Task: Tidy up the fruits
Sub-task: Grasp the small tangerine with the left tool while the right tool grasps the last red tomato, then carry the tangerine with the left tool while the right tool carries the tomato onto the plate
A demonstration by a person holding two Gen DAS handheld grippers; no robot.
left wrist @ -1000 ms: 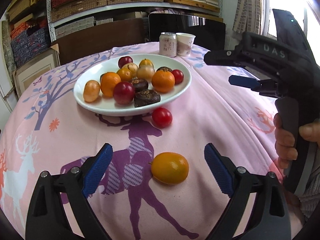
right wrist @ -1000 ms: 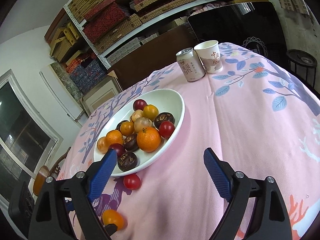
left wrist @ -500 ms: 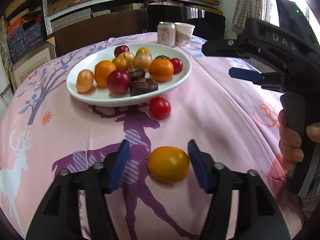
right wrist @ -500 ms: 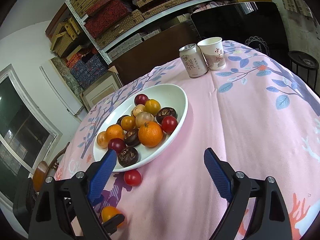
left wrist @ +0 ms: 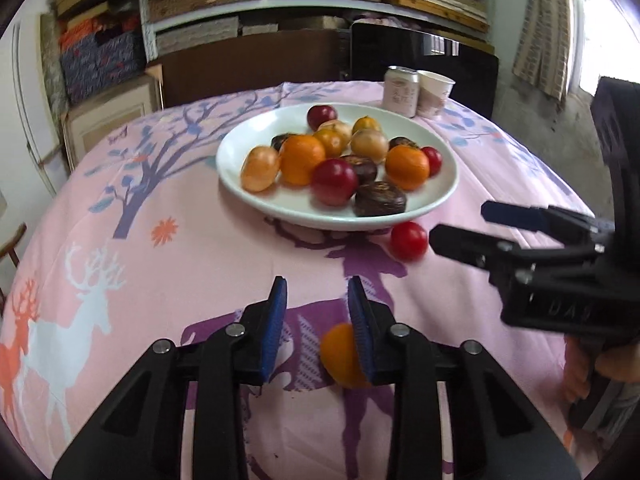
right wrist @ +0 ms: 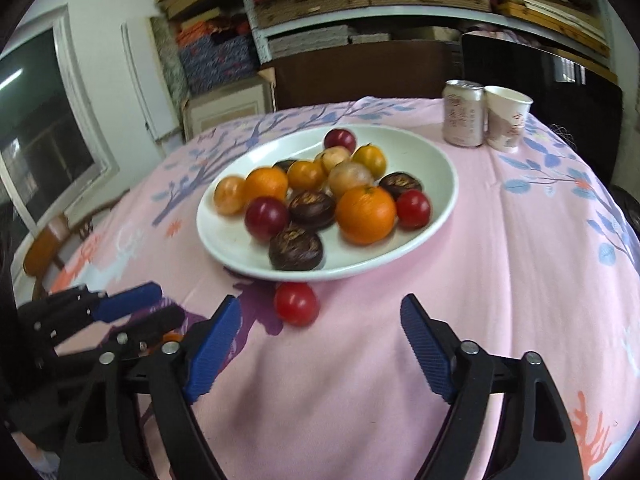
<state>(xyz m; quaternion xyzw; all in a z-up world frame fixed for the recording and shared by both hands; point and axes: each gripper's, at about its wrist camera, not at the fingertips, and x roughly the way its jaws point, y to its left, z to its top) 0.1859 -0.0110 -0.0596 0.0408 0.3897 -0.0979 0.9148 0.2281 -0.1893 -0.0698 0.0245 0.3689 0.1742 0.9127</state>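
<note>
A white plate [left wrist: 240, 196] [right wrist: 440, 152] holds several oranges, red plums and dark fruits. A loose red fruit [left wrist: 409, 241] [right wrist: 296, 303] lies on the cloth at the plate's near edge. A loose orange [left wrist: 340, 354] lies under my left gripper [left wrist: 317, 322], against its right finger; the jaws are narrowed with a gap and do not hold it. In the right wrist view only a sliver of that orange [right wrist: 173, 336] shows. My right gripper [right wrist: 320, 344] is open and empty, just short of the red fruit.
A drink can [left wrist: 401, 91] [right wrist: 464, 114] and a paper cup [left wrist: 435, 93] [right wrist: 507, 118] stand behind the plate. The round table has a pink patterned cloth [right wrist: 520, 260]. Shelves of boxes fill the back wall. A wooden chair [right wrist: 48, 248] stands left of the table.
My left gripper narrowed its jaws and shifted left, so the orange now sits at its right finger. My right gripper dropped lower and came in toward the red fruit.
</note>
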